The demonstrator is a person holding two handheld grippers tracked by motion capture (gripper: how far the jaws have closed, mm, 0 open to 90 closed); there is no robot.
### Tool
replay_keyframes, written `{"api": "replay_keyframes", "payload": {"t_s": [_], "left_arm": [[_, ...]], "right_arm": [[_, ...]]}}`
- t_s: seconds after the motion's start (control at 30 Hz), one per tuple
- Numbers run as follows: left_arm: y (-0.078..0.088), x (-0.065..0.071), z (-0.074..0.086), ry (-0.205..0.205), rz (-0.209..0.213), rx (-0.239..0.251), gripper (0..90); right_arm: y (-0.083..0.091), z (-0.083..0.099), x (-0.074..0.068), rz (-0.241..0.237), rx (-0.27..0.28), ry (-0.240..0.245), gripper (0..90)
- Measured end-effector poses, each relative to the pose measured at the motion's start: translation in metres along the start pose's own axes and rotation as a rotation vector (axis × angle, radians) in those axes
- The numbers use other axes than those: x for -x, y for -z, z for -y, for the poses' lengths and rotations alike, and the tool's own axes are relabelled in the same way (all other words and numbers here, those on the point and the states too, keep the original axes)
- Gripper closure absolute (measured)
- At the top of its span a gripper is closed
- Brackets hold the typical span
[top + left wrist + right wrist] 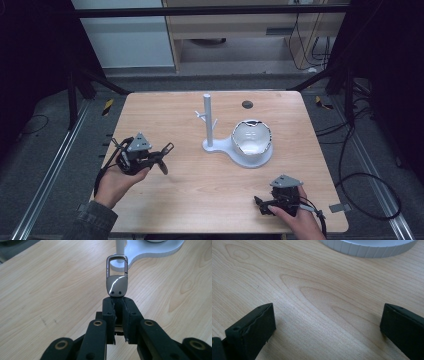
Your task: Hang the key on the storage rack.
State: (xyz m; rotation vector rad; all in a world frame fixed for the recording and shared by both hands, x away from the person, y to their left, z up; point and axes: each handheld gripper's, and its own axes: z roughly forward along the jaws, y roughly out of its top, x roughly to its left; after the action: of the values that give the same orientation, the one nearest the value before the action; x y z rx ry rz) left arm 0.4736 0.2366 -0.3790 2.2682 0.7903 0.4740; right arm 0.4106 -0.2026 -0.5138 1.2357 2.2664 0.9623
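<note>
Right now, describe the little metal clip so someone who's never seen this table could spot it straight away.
Start at the white stand with its post near the middle of the wooden table, then look left to the left gripper. Pinched between its fingers is a shiny metal keychain clip. It is the only glossy metal piece there, ending in an oblong loop.

Table (210,185): stand (208,122) near centre, post upright on base. Bowl (252,137) just right of post, on same base. Left gripper (162,156) at left, well apart from stand, above table, clip (117,280) between jaws, pointing toward stand. Right gripper (260,204) at front right, before bowl, low over table.
</note>
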Motion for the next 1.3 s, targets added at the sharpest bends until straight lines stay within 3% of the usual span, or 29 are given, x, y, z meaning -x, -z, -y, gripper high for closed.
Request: {"api": "replay_keyframes", "payload": {"t_s": [0.43, 0.67, 1.03, 1.3], "left_arm": [[-0.001, 0.009, -0.021, -0.034, -0.029, 0.040, 81.1], [-0.002, 0.012, -0.035, -0.011, -0.042, 0.073, 81.1], [-0.009, 0.017, -0.054, -0.037, -0.065, 0.075, 81.1], [-0.008, 0.020, -0.063, -0.022, -0.077, 0.114, 81.1]], "right_arm": [[0.000, 0.000, 0.000, 0.001, 0.001, 0.000, 0.4], [0.000, 0.000, 0.000, 0.001, 0.000, 0.000, 0.4], [0.000, 0.000, 0.000, 0.000, 0.000, 0.000, 0.4], [0.000, 0.000, 0.001, -0.003, 0.003, 0.008, 0.4]]}}
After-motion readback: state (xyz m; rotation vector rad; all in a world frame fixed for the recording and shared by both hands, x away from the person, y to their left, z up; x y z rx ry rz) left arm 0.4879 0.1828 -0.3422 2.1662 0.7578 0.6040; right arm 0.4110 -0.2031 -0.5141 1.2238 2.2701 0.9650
